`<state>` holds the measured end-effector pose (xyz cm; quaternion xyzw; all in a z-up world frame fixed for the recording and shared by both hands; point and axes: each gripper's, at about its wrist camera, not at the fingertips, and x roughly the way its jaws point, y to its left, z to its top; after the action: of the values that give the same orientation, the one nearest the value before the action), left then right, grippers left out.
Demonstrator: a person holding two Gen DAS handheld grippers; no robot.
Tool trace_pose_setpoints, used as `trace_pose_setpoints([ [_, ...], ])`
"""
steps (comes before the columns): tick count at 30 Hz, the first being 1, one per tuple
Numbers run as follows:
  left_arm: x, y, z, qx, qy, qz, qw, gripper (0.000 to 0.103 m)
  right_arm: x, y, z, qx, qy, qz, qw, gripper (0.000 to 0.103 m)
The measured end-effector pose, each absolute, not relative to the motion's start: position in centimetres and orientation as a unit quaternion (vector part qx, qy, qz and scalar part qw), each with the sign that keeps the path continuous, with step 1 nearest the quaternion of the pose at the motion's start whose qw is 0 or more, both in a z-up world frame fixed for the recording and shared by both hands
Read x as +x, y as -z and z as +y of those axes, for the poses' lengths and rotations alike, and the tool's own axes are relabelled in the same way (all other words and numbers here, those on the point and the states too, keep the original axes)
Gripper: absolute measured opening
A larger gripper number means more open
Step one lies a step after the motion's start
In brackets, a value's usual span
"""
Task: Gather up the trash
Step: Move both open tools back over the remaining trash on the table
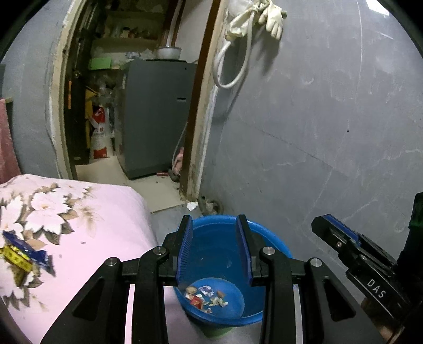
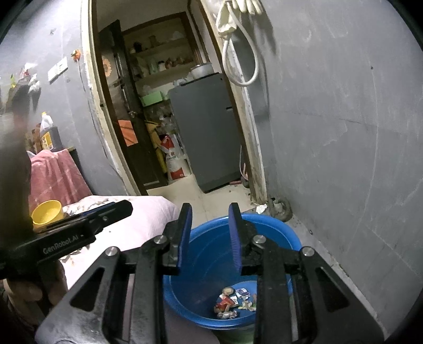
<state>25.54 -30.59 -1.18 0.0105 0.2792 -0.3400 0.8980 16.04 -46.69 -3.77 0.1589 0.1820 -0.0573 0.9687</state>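
Left wrist view: I see my left gripper parted and empty over the blue bucket; trash scraps lie inside. My right gripper likewise gapes, holding nothing.

Dim room, harsh light from behind the cameras casting hard shadows on the grey wall; fisheye bends edges, corners black; the wrapper is motion-blurred

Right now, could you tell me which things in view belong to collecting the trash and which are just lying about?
Job: blue bucket, scraps in it, blue-and-yellow wrapper on the bed, white scrap on the floor.
Lying about: yellow cup, gloves, fridge.
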Motion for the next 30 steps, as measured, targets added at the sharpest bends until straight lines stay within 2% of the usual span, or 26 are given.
trace_pose_setpoints([
  [5,24.4,-1.0,-27.6,-0.004,0.323,0.256,0.911,0.036,15.3,1.8,-45.0,0.149,0.049,0.165,0.974,0.043],
  [11,22.9,-3.0,-24.0,-0.01,0.3,0.235,0.924,0.039,14.3,-0.4,-42.6,0.138,0.036,0.145,0.979,0.053],
  [15,21.9,-4.1,-20.5,-0.025,0.273,0.218,0.937,0.05,14.2,-1.7,-40.2,0.131,0.024,0.133,0.982,0.065],
  [20,21.0,-5.2,-16.3,-0.045,0.242,0.205,0.947,0.063,14.2,-3.0,-37.2,0.123,0.013,0.122,0.985,0.089],
  [24,20.0,-5.6,-13.6,-0.053,0.215,0.19,0.957,0.084,14.1,-3.7,-34.9,0.116,0.003,0.114,0.987,0.097],
  [26,19.2,-5.8,-11.9,-0.059,0.201,0.177,0.962,0.09,14.1,-4.0,-33.9,0.11,0.0,0.111,0.988,0.103],
  [30,18.2,-5.8,-9.3,-0.062,0.178,0.161,0.969,0.097,14.2,-4.4,-31.5,0.093,-0.011,0.102,0.99,0.103],
])
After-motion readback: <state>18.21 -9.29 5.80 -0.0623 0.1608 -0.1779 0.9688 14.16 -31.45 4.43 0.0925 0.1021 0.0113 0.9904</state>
